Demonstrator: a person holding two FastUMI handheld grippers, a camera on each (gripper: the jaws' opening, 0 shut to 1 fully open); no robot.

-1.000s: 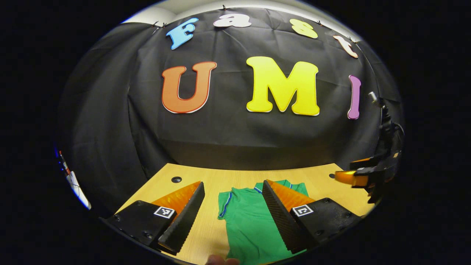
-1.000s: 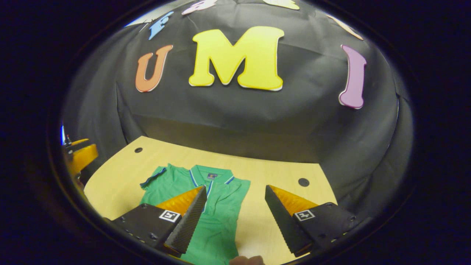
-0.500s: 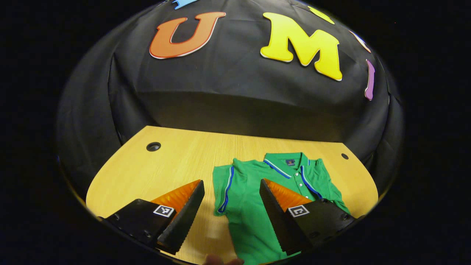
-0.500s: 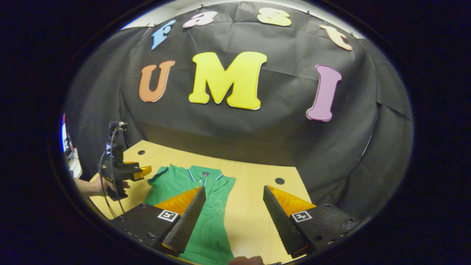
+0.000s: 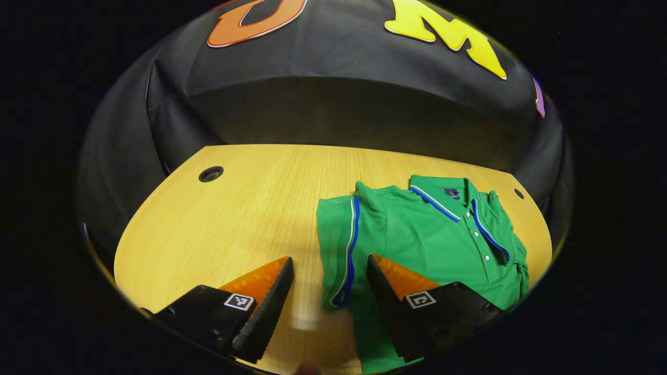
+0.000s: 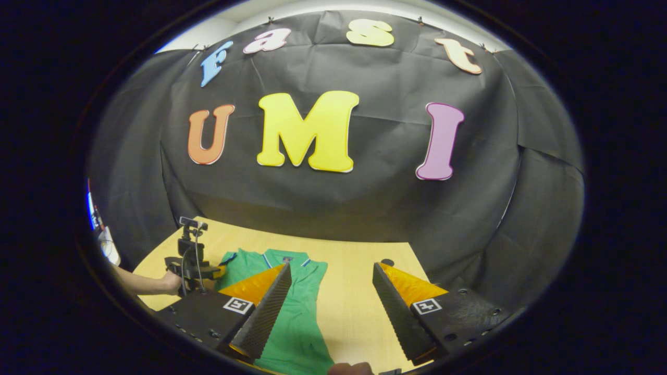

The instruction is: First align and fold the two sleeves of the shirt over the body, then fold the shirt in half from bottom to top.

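The bench (image 5: 219, 224) carries the green shirt (image 5: 417, 234), which lies flat and front up toward the bench's right side, collar (image 5: 443, 195) at the far end. In the right gripper view the shirt's right edge runs straight with no sleeve standing out, so that sleeve seems already turned over the body. The other sleeve (image 5: 338, 250), with its blue-and-white trim, lies spread out to the shirt's left, its cuff at the shirt's near side.

Over the last second the left gripper (image 5: 325, 271) has dropped from looking at the wall to looking down on the shirt, and now hangs with its jaws apart, straddling that sleeve's cuff and gripping nothing. In the right gripper view it shows at the shirt's left, held in a hand (image 6: 169, 281). The right gripper (image 6: 331, 281) has meanwhile lifted away from the shirt, jaws apart and empty.

By my reading, the left sleeve fold is the step in hand; the bottom-to-top fold would follow.
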